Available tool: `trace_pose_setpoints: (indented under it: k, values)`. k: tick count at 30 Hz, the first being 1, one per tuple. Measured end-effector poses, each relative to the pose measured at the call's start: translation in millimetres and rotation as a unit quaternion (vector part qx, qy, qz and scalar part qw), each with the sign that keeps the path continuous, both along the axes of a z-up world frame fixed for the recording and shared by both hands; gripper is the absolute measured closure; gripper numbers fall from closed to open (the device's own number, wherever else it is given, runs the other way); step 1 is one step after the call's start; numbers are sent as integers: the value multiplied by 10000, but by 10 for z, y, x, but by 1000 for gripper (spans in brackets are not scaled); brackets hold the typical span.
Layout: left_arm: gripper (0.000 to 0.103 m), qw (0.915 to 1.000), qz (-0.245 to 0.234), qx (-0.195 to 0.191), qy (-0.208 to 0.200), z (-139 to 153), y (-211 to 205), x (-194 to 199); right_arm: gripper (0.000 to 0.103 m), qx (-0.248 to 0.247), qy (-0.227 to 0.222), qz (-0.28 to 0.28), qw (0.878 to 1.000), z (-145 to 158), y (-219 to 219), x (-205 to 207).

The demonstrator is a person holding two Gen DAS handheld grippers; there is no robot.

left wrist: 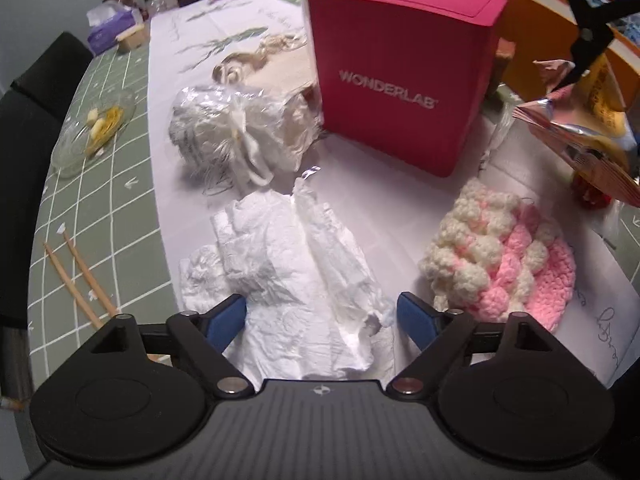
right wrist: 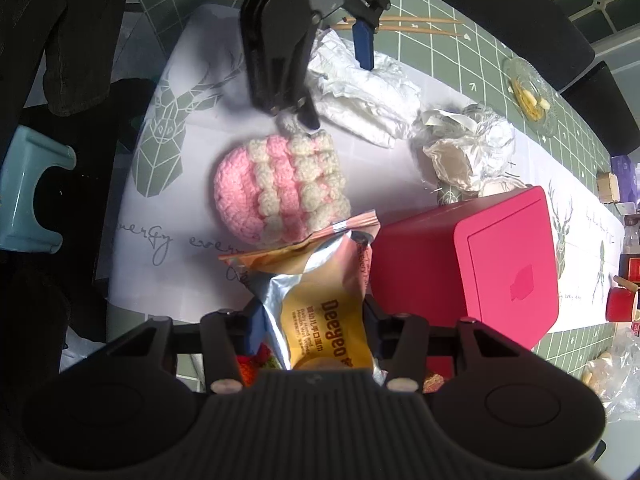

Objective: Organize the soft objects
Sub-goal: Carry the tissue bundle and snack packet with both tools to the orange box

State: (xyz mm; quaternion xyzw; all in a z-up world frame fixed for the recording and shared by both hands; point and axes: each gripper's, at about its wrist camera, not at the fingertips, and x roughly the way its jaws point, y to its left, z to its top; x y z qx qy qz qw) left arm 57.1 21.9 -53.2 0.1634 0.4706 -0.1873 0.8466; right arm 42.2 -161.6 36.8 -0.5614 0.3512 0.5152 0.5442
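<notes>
Left tool (left wrist: 320, 316): fingers spread wide, blue pads on either side of the near end of the crumpled white tissue (left wrist: 296, 276), gripping nothing; whether the pads touch it is hard to tell.
Right tool (right wrist: 310, 320): pinching a foil wipes packet (right wrist: 320, 312), orange and silver with "Deeyeo" print, its sealed end pointing away from the camera over the bench (left wrist: 104, 208).
White tissue: lies on the white deer-print runner (left wrist: 192, 52), near the middle of the bench's near edge as the left wrist view has it.
Knitted hat (left wrist: 500, 256): pink and cream, flat on the runner, just beside the tissue on its right and in front of the pink box (left wrist: 400, 72).
Pink box: marked "WONDERLAB", upright on the runner, lid shut.
Bagged bundle (left wrist: 240, 128): soft white and beige items in clear plastic, just left of the box, beyond the tissue.
Chopsticks (left wrist: 80, 280): two, on the green checked cloth near the bench's left edge.
Glass dish (left wrist: 96, 128): with yellow scraps, on the green cloth further along that edge.
Far end of bench: tissue pack (left wrist: 108, 28), bottles and a red cup, well apart from the soft things.
</notes>
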Motion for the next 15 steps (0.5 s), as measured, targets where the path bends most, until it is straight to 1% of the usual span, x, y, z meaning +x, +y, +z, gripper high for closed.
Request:
trace_pose_setpoints:
  k: [1,4,5,6,7,8,9,10,12,15]
  values:
    - [0,10000,-9,-14,-8,-5,-1,24,55,7,-3,-9,10000,-4,-9,1]
    - [0,9996,75,-102,245,4,54,118,55,-7,-35,-35,10000,-27,-40,0]
    - [3,9994,124,-112,313,12,81,144,55,-14,-46,-42,10000,-35,-48,-3]
    - [14,9990,159,-184,388,25,117,174,55,-18,-61,-44,10000,-40,-58,-6]
    - [24,9987,213,-177,429,43,143,209,55,-14,-79,-41,10000,-40,-67,-10]
    - [30,9986,234,-146,453,64,162,225,55,3,-88,-44,10000,-35,-76,-15]
    - [49,9986,278,-98,443,82,183,242,55,31,-92,-53,9999,-25,-83,-17]
    - [70,9985,355,-48,406,101,210,259,55,59,-97,-65,9999,-12,-90,-20]
    - [78,9981,433,-80,427,140,267,288,55,102,-133,-73,9998,14,-101,-30]
    - [81,9984,458,-85,330,228,318,291,55,159,-188,-83,9997,62,-118,-51]
